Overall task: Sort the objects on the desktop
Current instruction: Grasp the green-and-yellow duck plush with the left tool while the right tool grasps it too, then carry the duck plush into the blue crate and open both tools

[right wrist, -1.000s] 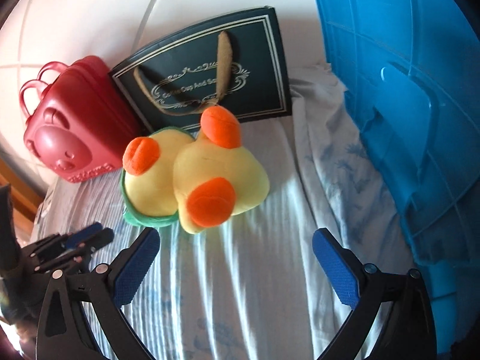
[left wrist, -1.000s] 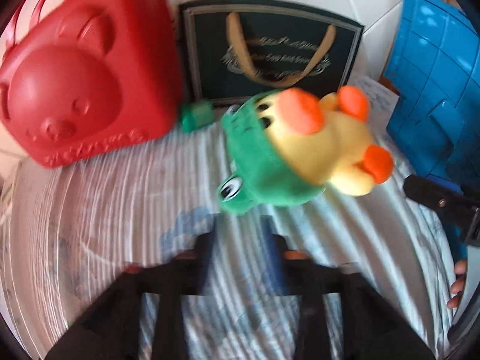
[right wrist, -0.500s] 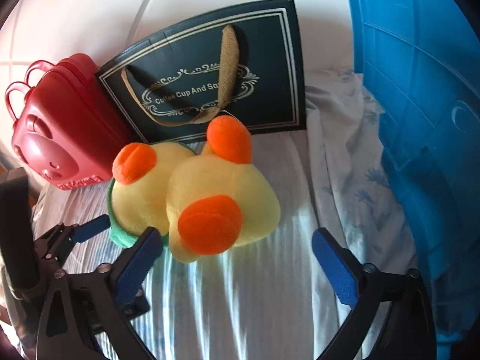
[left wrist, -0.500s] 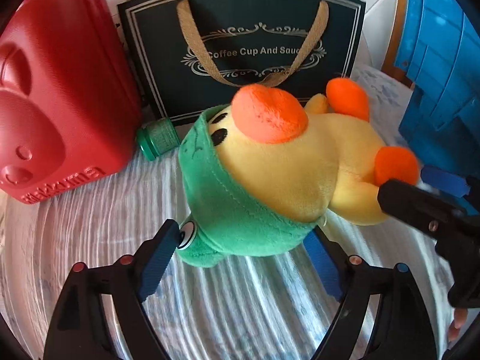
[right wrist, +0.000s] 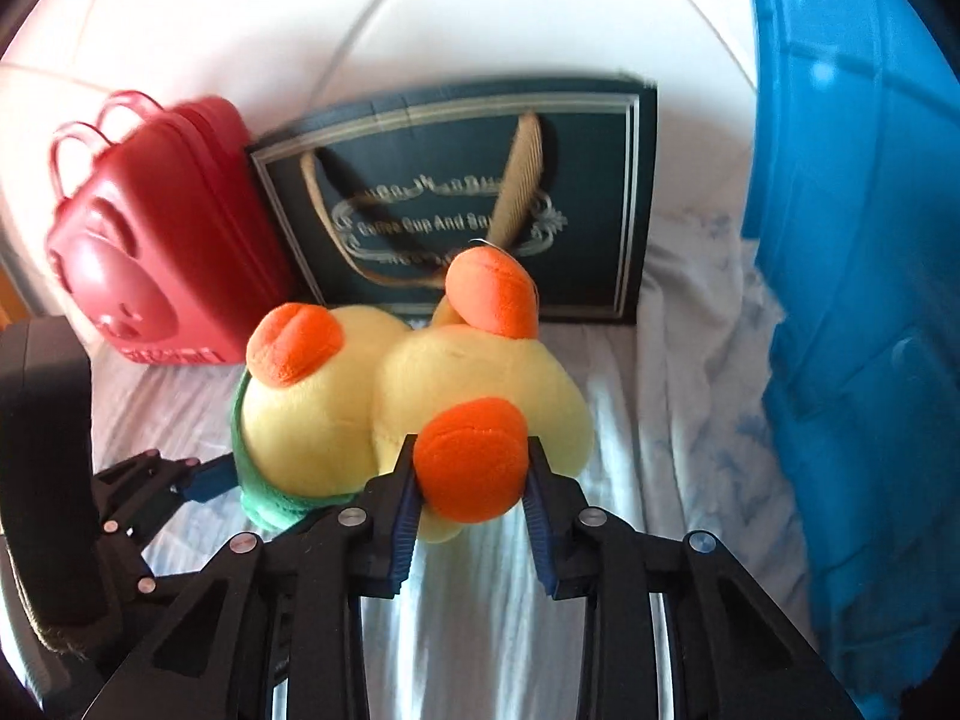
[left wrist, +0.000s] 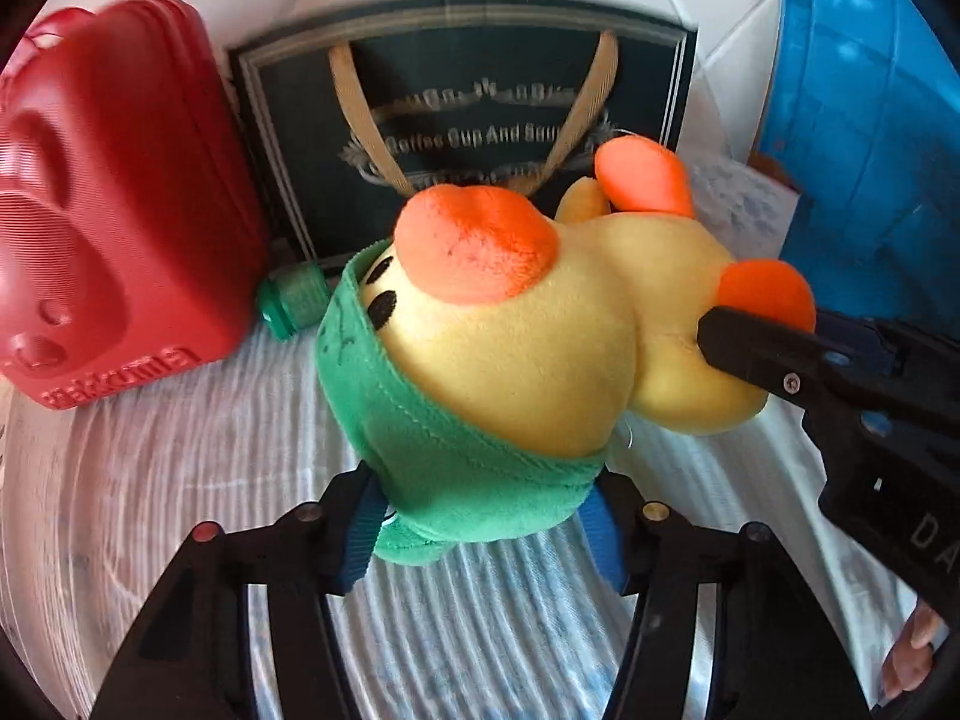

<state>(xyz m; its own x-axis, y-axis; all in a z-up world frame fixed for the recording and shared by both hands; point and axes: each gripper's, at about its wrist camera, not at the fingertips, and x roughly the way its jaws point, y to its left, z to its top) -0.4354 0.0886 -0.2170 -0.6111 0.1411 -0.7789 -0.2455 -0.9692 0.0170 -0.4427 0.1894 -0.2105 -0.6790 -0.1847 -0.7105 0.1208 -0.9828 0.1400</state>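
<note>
Two grippers have just closed on the plush duck (left wrist: 540, 354) at frame centre. Left gripper (left wrist: 480, 516) clamps its green hood; right gripper (right wrist: 471, 492) pinches an orange foot (right wrist: 471, 459), evidently sharing the lift.

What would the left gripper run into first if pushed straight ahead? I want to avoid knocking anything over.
The plush duck: the left gripper has just been closing on its green hood. Beyond, probably the dark gift bag, though depth is unclear.
</note>
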